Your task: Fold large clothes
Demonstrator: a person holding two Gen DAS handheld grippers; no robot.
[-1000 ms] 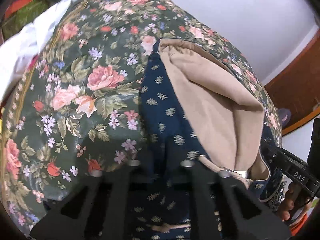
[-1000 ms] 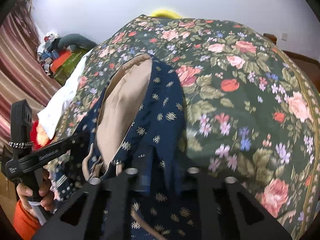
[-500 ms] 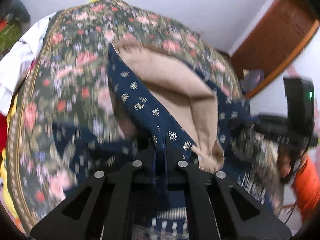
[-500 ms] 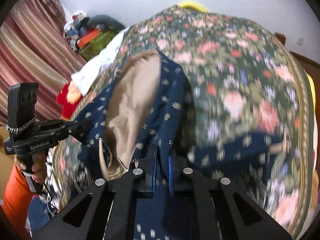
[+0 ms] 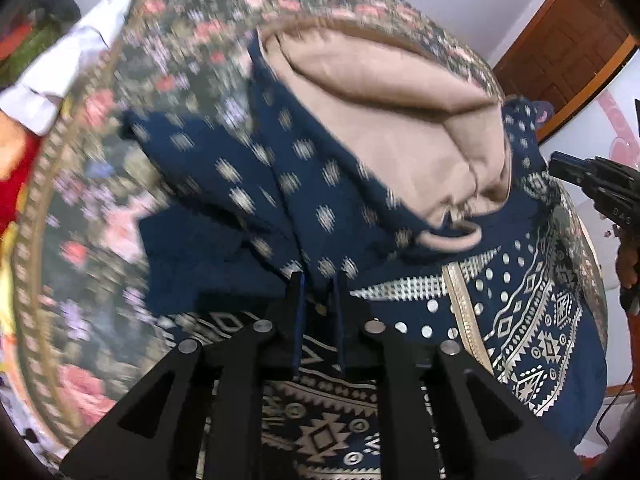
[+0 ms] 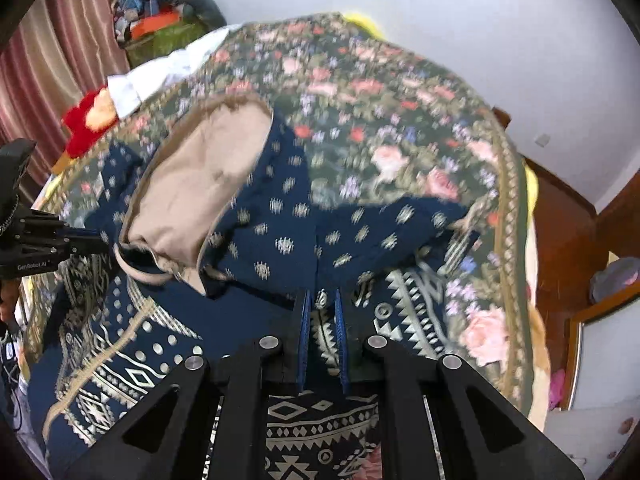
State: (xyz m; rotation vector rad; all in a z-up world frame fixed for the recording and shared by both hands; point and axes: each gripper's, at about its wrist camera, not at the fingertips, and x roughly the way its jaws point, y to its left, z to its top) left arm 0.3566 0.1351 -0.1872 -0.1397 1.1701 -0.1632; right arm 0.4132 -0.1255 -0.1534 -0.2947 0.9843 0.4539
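White walls rise behind a bed covered by a floral bedspread (image 5: 92,216), dark green with pink roses and a gold braided border. On that bedspread lies the navy garment (image 5: 520,300), a large piece of thick cloth printed with small cream motifs on its upper part and bands of cream geometric pattern lower down; its tan lining (image 5: 384,120) shows where the upper part is folded over, soft and matte, with a tan hanging loop at the neck.

From the left wrist view, the left gripper (image 5: 318,280) sits at the near edge of the folded navy flap, its jaws opening with a fold of the cloth between them; the pads appear to stand just apart from it. The right gripper (image 6: 320,298) is at the near edge of the same flap on the other side of the lining; its jaws are narrow and pinch a small fold of navy cloth.

Only the left wrist view shows a brown wooden door (image 5: 568,40) beyond the bedspread's far right side. Only the right wrist view shows striped curtains (image 6: 48,60), a heap of clutter (image 6: 156,20) past the bedspread's far left corner, and a white cloth (image 6: 168,68) lying on that corner beside a red plush item (image 6: 86,120). Each view catches the other gripper at its margin, held in a person's hand.
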